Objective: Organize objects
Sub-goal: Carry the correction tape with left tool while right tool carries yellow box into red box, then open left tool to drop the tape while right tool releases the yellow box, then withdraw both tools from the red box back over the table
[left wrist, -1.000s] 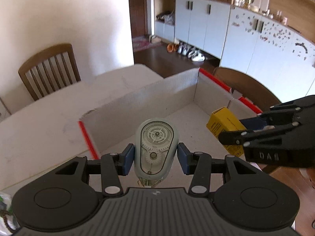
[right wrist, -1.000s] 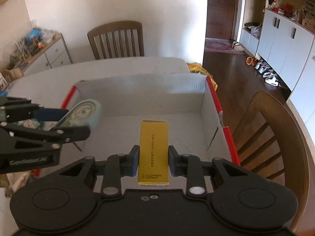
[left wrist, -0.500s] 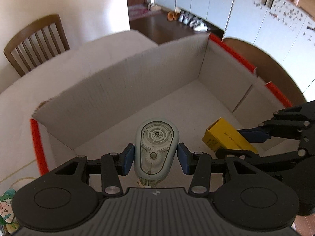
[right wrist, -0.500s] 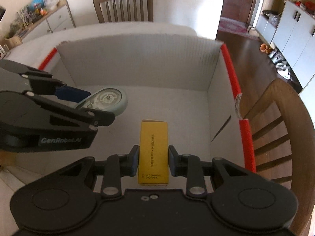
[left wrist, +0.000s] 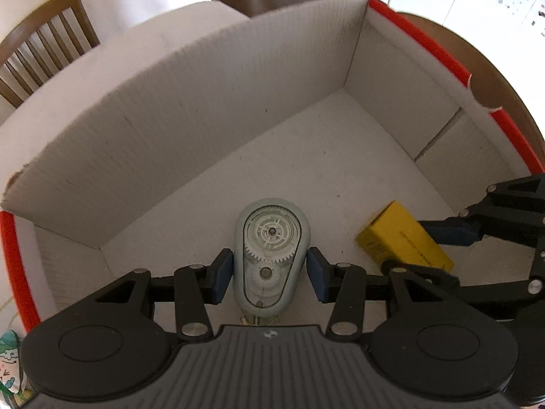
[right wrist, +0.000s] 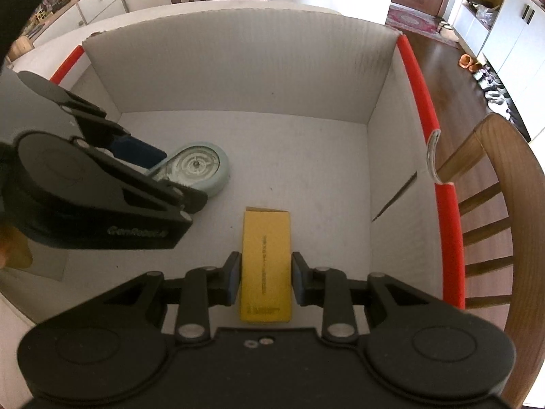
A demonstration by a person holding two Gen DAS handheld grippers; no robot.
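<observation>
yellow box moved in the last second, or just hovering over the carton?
Yes. The yellow box, between the right tongs, has gone down into the cardboard carton: the carton's far wall and red rim now rise higher around it in the right wrist view.

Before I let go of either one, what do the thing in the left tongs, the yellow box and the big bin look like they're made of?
Tape dispenser: pale blue-grey plastic shell, smooth; clear window shows white gears.
Yellow box: matte printed paperboard, judging by its sharp folded edges.
Bin: white corrugated board, finely ribbed walls; plastic or cardboard, can't tell. Red strip edging looks like glossy tape.
</observation>
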